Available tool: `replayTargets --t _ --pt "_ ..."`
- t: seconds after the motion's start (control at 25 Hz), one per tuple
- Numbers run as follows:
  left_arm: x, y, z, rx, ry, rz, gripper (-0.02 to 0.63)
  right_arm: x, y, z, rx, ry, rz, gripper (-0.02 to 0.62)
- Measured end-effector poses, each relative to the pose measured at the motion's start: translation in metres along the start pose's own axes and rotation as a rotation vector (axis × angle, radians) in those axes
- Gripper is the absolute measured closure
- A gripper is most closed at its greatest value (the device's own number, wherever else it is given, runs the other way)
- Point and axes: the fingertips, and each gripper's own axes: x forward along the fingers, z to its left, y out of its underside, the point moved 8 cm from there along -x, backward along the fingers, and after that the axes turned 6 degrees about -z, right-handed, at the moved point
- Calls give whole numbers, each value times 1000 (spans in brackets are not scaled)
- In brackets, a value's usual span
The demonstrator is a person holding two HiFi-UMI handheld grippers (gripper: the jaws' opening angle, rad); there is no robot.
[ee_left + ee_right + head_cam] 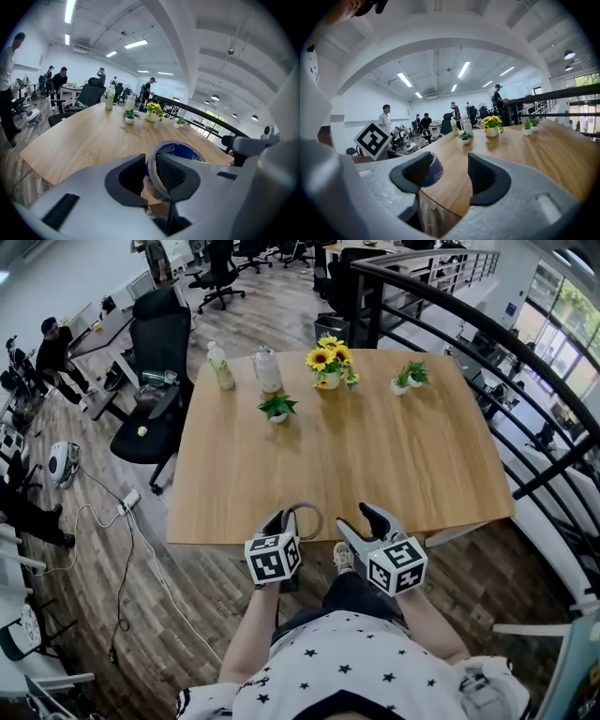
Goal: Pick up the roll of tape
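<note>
Now: left hand-held gripper (151, 164) is clamped on the roll of tape (180, 151), one jaw inside the ring and one outside; pinching the thin wall allows a narrow grip. Roll is at the 6 o'clock edge of the table (375, 456), apparently lifted clear. Right hand-held gripper (450, 171), at 3 o'clock of the left, has jaws apart and empty, probably spare. Sunflower pot (328, 365) at 12 o'clock is well apart and no obstruction.

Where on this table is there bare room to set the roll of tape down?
The near half of the table is bare, from the small plant down to the near edge, and so is the right side in front of the two little pots. The far edge is crowded: bottle, jar, sunflowers.
</note>
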Motion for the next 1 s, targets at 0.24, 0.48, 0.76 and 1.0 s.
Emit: replayTargets --t 0.24,0.48,0.76,1.0 --pt "-28 2 1 5 16 -14 537 -10 0 15 -16 3 -1 359" --pt "-55 6 0 -11 33 -40 537 -18 3 29 -26 5 -11 359" --pt "-78 9 -7 -7 58 -63 537 -29 4 42 -39 8 -32 359" --pt "-91 12 -9 -2 75 -78 537 -33 5 50 -44 13 -49 359"
